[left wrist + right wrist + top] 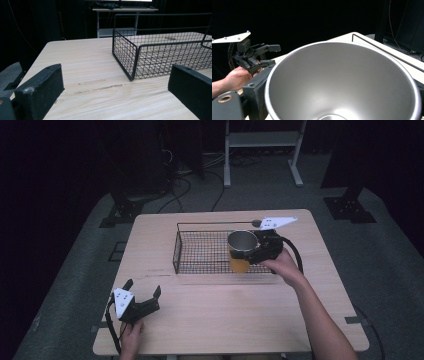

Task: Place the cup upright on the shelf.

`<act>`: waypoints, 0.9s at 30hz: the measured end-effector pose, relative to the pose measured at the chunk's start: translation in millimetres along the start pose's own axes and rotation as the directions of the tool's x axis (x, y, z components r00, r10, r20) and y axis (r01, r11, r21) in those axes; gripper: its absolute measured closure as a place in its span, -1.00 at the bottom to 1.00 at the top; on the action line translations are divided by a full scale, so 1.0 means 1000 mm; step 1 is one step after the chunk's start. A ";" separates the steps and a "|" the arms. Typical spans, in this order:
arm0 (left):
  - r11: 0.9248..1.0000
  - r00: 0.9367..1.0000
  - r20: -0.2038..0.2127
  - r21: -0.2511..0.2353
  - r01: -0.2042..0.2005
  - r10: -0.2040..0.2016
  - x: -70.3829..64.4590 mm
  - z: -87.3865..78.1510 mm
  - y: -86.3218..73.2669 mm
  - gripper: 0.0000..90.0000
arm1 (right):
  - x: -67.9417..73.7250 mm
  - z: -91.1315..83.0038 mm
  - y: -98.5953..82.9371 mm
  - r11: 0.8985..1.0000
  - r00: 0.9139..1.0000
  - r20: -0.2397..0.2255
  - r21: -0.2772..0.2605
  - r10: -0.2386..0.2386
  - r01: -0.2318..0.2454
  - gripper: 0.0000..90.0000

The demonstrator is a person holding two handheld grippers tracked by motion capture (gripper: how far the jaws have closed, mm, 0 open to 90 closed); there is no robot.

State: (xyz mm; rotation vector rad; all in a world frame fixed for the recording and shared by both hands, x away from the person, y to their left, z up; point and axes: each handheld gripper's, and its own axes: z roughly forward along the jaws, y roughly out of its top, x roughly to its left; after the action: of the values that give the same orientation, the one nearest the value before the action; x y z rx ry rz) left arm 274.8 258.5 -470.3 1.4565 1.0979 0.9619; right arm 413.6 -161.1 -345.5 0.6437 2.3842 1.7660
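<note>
At the near left of the tabletop [200,315], the left claw [144,291] is held low in the person's left hand [131,334], its jaws spread wide with nothing between them. In the left gripper view the two black jaws are seen far apart at the bottom corners, with bare wood grain and a few faint scuff marks between them. The left claw is pointed toward the wire basket [176,251], whose near left corner is seen just ahead of the jaws in that view [132,72].

The wire basket is set on the far middle of the tabletop, black, rectangular and open-topped.

Further right, a metal cup [242,241] with an orange lower body is held over the basket's right half, upright, its bright steel mouth facing up. It is clamped by the right claw [256,247], which comes in from the right in the person's right hand [284,266]; the jaws are closed against the cup's sides. In the right gripper view the cup's steel interior [342,82] sits directly between the jaws, and the left claw [270,53] is seen farther off at the left. Whether the cup's base touches the basket floor cannot be told.
</note>
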 end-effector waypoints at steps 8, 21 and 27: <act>1.000 1.000 0.000 0.001 -0.002 0.002 0.000 0.000 0.000 -1.00 | -0.011 0.006 0.007 1.000 1.000 0.010 0.026 0.000 -0.001 -0.82; 1.000 1.000 0.001 0.000 0.002 -0.002 0.000 0.000 0.000 -1.00 | -0.032 0.015 0.015 0.998 0.999 0.027 0.055 0.017 -0.018 -0.82; 1.000 1.000 0.002 -0.001 0.001 -0.001 0.000 0.000 0.000 -1.00 | -0.039 0.020 0.017 0.998 0.999 0.032 0.061 0.025 -0.027 -0.82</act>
State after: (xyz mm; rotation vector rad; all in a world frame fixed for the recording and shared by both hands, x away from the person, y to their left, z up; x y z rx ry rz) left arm 274.8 258.6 -470.4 1.4560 1.0967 0.9602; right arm 459.9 -154.8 -342.8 0.7082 2.4283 1.6860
